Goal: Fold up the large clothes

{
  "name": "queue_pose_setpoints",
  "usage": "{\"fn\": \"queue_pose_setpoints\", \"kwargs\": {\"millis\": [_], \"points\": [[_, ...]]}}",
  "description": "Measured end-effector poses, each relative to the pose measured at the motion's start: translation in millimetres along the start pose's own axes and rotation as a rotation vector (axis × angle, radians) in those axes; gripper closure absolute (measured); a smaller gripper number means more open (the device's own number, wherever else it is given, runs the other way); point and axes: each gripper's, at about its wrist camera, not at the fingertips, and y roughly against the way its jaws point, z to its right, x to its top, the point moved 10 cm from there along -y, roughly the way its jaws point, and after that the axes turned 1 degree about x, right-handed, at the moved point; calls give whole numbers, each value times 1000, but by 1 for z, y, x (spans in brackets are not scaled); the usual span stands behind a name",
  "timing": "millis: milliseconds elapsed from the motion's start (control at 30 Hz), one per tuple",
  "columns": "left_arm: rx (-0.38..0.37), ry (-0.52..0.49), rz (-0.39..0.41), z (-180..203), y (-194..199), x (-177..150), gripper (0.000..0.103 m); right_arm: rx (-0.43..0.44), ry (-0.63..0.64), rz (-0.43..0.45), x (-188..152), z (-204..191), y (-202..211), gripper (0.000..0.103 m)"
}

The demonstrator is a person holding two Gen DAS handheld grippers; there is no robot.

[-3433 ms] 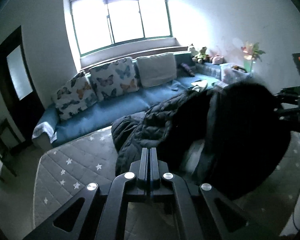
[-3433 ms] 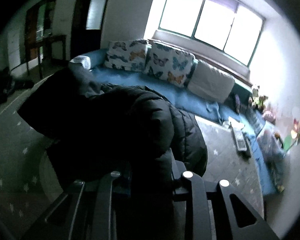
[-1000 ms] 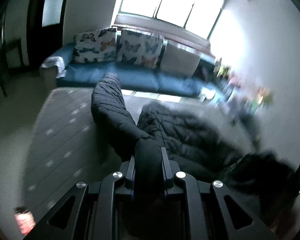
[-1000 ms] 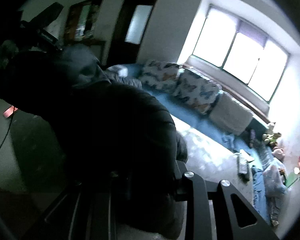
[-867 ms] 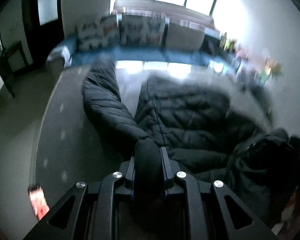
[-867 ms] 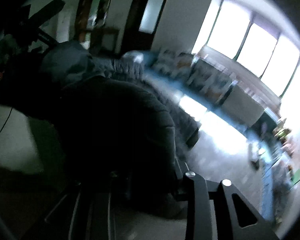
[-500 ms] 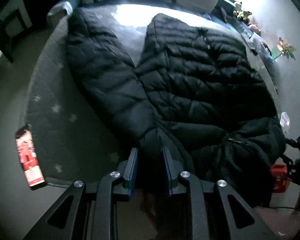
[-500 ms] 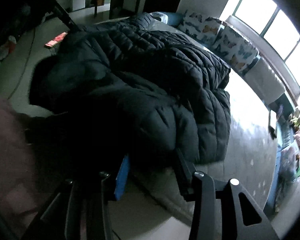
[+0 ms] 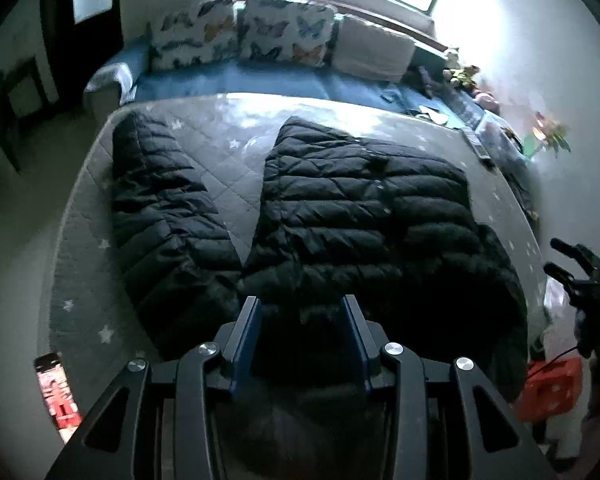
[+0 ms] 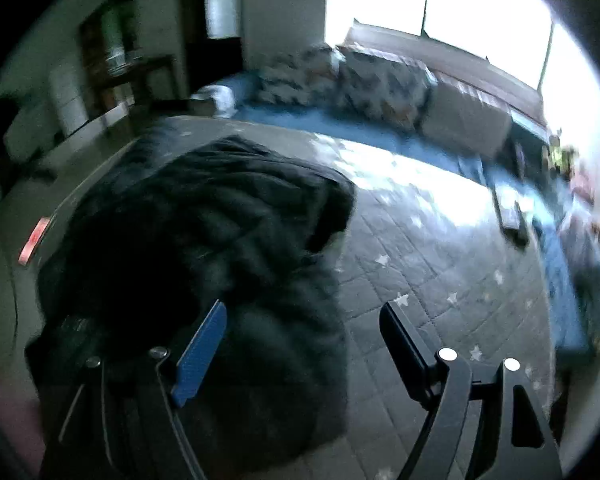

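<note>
So the black quilted puffer jacket (image 9: 364, 208) just got dropped flat on the grey star-print quilted mat (image 9: 228, 172); left gripper (image 9: 302, 316) and right gripper (image 10: 304, 320) both gaping wide now, holding nothing. Folding can start.

The near hem of the black jacket (image 9: 364, 216) is hidden behind the left hand-held gripper (image 9: 302, 312) and merges into shadow. In the right wrist view the jacket (image 10: 220, 240) is motion-blurred, quilting unreadable. The sofa cushions (image 10: 380, 80) beyond the jacket are smeared. The red packet (image 9: 58, 392) left of the jacket carries illegible print.
</note>
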Motion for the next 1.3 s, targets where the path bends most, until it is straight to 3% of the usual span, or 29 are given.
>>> {"fn": "queue_pose_setpoints", "kwargs": {"millis": [167, 267, 400, 467, 533, 600, 733, 900, 1033, 1100, 1233, 1300], "points": [[25, 52, -50, -24, -60, 32, 59, 12, -132, -140, 11, 34, -68, 33], [20, 93, -83, -41, -100, 40, 59, 73, -194, -261, -5, 32, -102, 47], [-17, 134, -133, -50, -147, 44, 59, 156, -238, -413, -35, 11, -130, 57], [-24, 145, -147, -52, -164, 45, 59, 138, -240, -481, -49, 7, -143, 59], [-27, 154, -163, -55, -180, 44, 59, 106, -243, -507, -60, 8, -150, 70], [-29, 162, -176, -58, -190, 40, 59, 68, -212, -474, -59, 8, -141, 78], [-29, 174, -180, -66, -200, 34, 50, -42, -153, -338, -43, 13, -89, 82], [-66, 204, -169, -72, -209, 31, 48, -268, -146, -123, -30, 33, 2, 82], [-73, 188, -170, -69, -217, 28, 46, -474, -111, 70, -23, 26, 58, 82], [-62, 177, -171, -68, -221, 28, 45, -467, -112, 103, -33, 11, 67, 80], [-61, 178, -181, -67, -228, 29, 45, -202, -149, 3, -59, -26, 39, 73], [-59, 177, -183, -65, -231, 30, 45, -145, -169, -25, -63, -23, 41, 72]]}}
